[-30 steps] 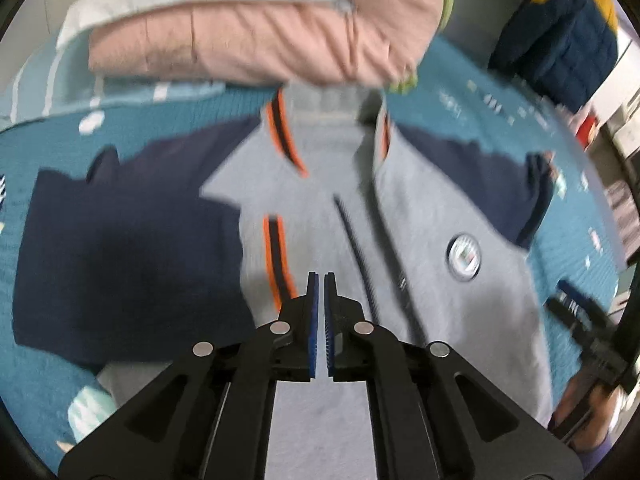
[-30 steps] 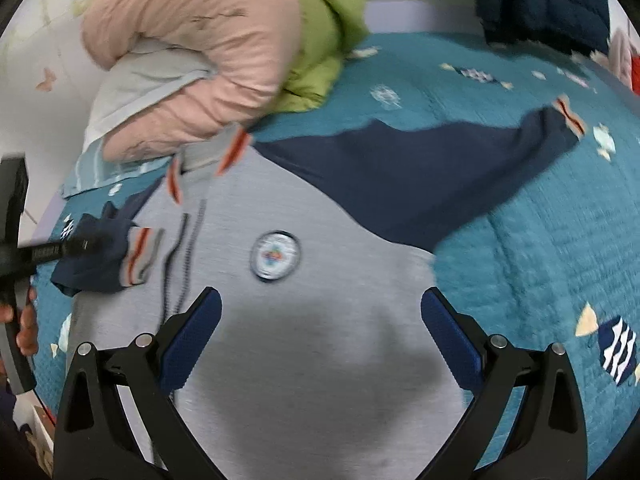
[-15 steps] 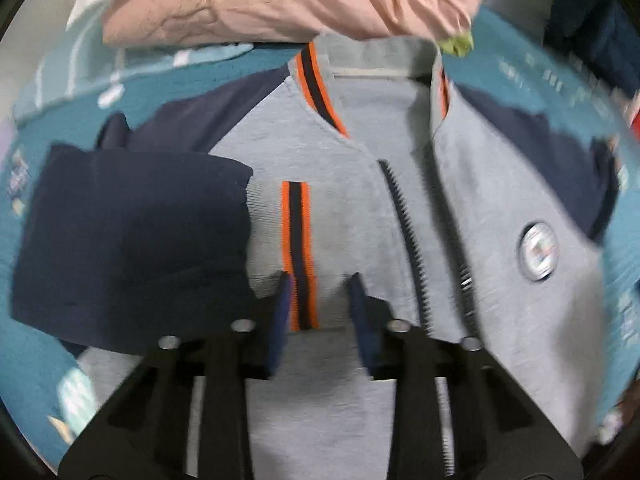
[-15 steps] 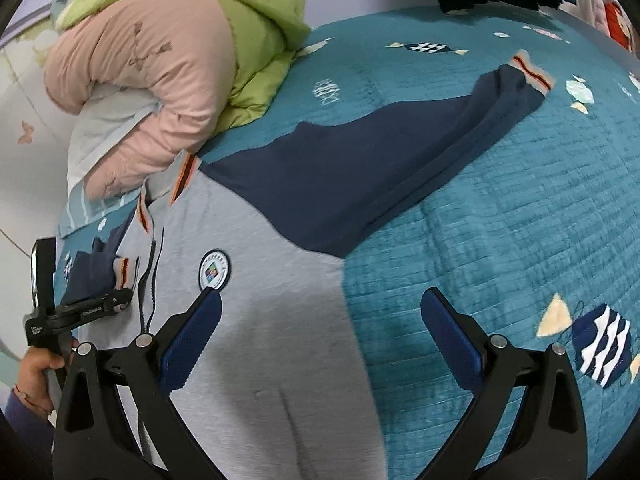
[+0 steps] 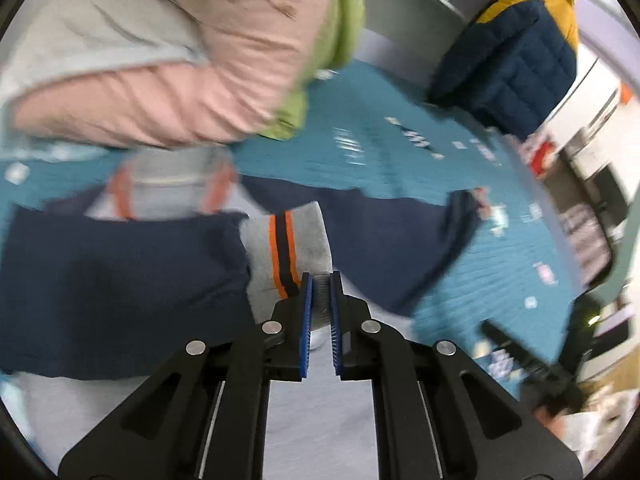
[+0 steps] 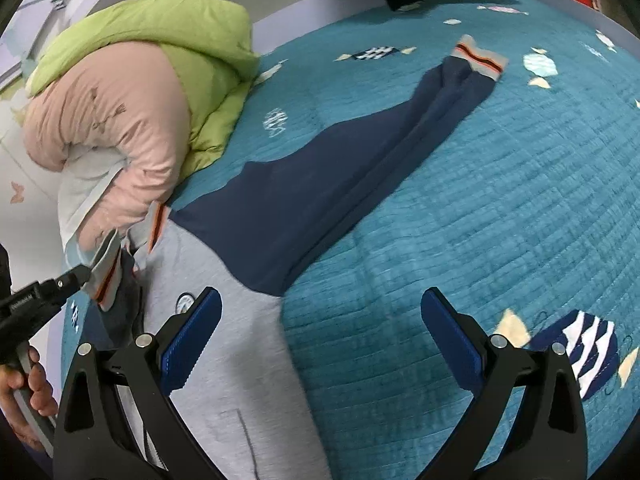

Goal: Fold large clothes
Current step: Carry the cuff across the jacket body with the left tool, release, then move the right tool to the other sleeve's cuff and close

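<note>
A grey jacket (image 6: 224, 344) with navy sleeves lies flat on a teal bedspread (image 6: 480, 200). My left gripper (image 5: 320, 296) is shut on the grey cuff (image 5: 296, 240) with orange and navy stripes, holding the left sleeve (image 5: 120, 280) lifted over the jacket's chest. It also shows in the right wrist view (image 6: 80, 280), gripping that cuff (image 6: 106, 276). My right gripper (image 6: 320, 332) is open and empty above the jacket's right side. The right sleeve (image 6: 360, 168) stretches out flat toward its striped cuff (image 6: 478, 58).
A pink and green padded coat pile (image 6: 132, 100) lies at the head of the bed, against the jacket's collar (image 5: 172, 184). A navy and yellow quilted jacket (image 5: 516, 56) stands at the far right. Bare bedspread (image 6: 500, 260) lies to the right of the jacket.
My left gripper has closed on the striped cuff and lifted it, carrying the sleeve over the jacket. My right gripper has swung right, toward the outstretched sleeve, still open.
</note>
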